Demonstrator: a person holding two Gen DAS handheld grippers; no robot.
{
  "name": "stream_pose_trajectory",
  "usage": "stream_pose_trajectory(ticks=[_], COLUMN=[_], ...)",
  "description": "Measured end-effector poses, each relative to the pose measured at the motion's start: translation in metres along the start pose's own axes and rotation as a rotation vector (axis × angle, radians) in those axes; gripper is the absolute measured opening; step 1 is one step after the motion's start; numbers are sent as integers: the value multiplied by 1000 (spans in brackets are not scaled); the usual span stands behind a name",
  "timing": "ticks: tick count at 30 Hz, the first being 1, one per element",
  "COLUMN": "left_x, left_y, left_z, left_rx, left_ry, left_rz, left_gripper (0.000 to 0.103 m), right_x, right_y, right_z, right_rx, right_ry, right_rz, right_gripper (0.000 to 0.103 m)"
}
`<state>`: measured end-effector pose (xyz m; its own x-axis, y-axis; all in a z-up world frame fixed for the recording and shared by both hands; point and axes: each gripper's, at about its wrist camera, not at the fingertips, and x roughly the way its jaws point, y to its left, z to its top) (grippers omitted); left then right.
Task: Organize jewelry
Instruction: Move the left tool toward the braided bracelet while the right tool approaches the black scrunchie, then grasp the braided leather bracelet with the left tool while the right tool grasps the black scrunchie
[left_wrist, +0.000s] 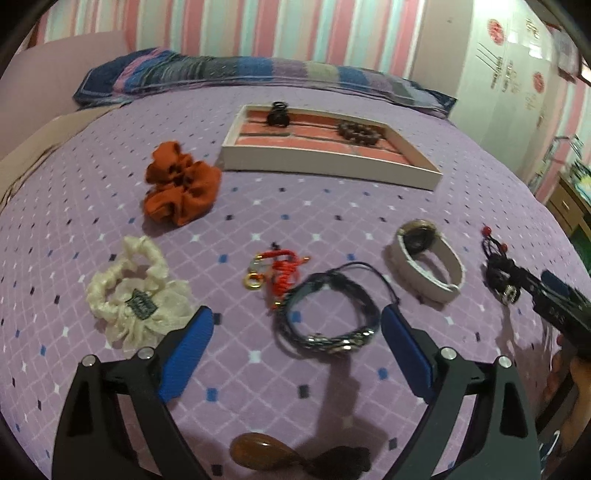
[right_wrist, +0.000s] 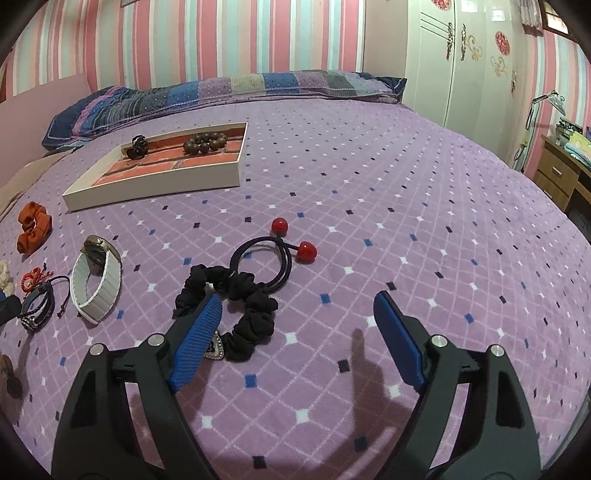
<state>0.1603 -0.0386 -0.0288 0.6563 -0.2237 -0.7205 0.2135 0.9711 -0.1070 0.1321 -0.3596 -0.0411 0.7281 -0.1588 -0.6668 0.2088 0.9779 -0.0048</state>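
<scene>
My left gripper is open, its blue pads on either side of a dark braided bracelet lying on the purple bedspread. A red cord bracelet, a white-strap watch, an orange scrunchie and a cream scrunchie lie around it. A white tray further back holds a black claw clip and a brown bead bracelet. My right gripper is open and empty, its left pad beside a black scrunchie. A hair tie with red balls lies just beyond.
A brown wooden item lies close under my left gripper. A striped pillow lies along the bed's far edge. A white wardrobe and a wooden desk stand to the right of the bed.
</scene>
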Motion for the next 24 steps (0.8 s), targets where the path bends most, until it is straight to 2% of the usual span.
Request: stream_pose_trajectory(ticks=[7, 11, 16, 19, 22, 24], left_x=[6, 1, -7, -4, 4, 10], left_y=[-5, -9, -18, -26, -34, -39], left_z=[-1, -2, -1, 1, 0, -2], left_rx=[-8, 8, 40, 60, 76, 88], left_ry=[20, 15, -14, -3, 32, 52], left_rz=[-20, -38, -69, -69, -66, -56], left_gripper=[87, 75, 75, 75, 63, 62], right_x=[4, 4, 6, 6, 7, 8], right_y=[-3, -3, -3, -2, -2, -2], right_z=[-1, -1, -1, -1, -2, -3], right_rx=[14, 15, 19, 17, 17, 18], right_ry=[15, 15, 21, 22, 31, 39], right_rz=[-1, 0, 1, 3, 9, 15], right_gripper=[80, 79, 79, 77, 73, 68])
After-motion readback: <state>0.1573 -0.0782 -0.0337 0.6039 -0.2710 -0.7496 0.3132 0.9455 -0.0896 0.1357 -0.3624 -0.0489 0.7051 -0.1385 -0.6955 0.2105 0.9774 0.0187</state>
